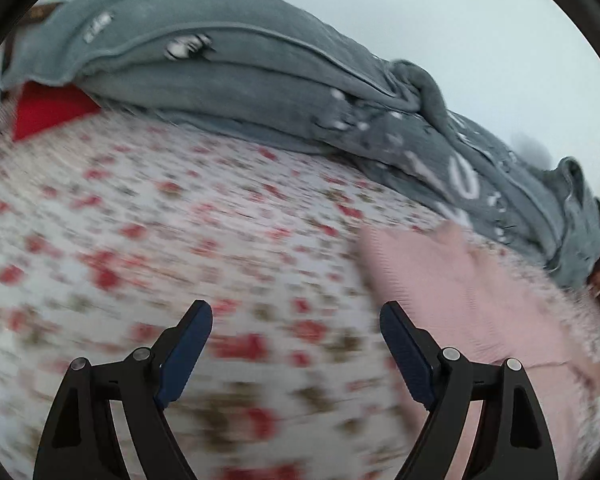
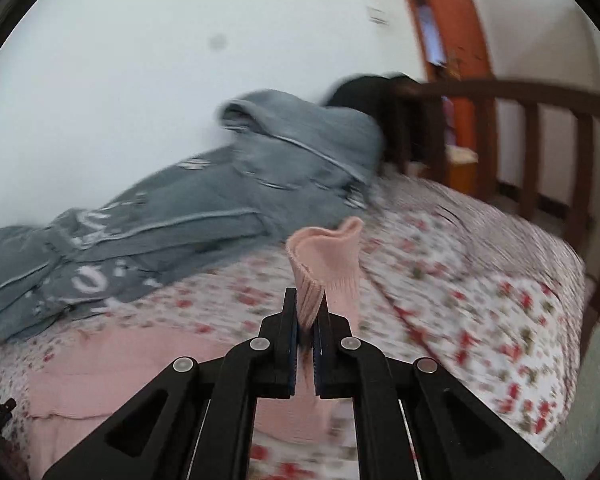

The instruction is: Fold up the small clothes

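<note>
A pink knit garment [image 1: 472,304] lies on the floral bedspread [image 1: 180,220], at the right in the blurred left wrist view. My left gripper [image 1: 296,320] is open and empty above the bedspread, left of the garment. In the right wrist view my right gripper [image 2: 309,312] is shut on a ribbed end of the pink garment [image 2: 328,264], which sticks up between the fingers. The rest of the garment [image 2: 120,368] lies flat at the lower left.
A rumpled grey blanket [image 1: 260,80] lies along the white wall; it also shows in the right wrist view [image 2: 180,216]. A red cloth [image 1: 48,108] sits at the far left. A dark wooden footboard [image 2: 540,140] and an orange door [image 2: 448,20] stand at the right.
</note>
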{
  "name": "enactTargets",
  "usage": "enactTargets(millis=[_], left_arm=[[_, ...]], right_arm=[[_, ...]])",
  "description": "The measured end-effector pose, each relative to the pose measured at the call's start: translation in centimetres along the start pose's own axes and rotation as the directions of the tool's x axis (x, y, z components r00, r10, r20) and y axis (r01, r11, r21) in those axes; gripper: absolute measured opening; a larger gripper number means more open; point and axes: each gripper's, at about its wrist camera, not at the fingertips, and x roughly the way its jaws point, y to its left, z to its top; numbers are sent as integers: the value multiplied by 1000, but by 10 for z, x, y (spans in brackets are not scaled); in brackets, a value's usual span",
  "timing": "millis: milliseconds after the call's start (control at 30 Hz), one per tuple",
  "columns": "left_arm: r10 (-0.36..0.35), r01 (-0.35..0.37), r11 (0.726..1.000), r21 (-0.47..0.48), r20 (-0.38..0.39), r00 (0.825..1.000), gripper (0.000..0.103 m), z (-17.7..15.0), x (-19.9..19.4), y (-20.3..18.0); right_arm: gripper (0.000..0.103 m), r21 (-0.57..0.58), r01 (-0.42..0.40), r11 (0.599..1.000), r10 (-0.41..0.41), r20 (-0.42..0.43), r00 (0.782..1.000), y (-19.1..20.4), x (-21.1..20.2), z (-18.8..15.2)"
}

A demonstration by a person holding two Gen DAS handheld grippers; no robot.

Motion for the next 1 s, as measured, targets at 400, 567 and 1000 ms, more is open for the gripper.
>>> enactTargets(millis=[400,567,1000], left_arm=[[-46,54,990,-134,60,997,86,-8,-7,74],[-54,66,980,-189,66,996,86,-6,-2,85],[-59,69,980,-187,62,996,86,-5,0,83]], right_arm=[[6,-226,-349,909,336,-95,937,270,7,-32],[6,-289,-453,843,396,-235,888,376,35,-86],[11,-276,-585,763,365,-562,742,447,79,-197]])
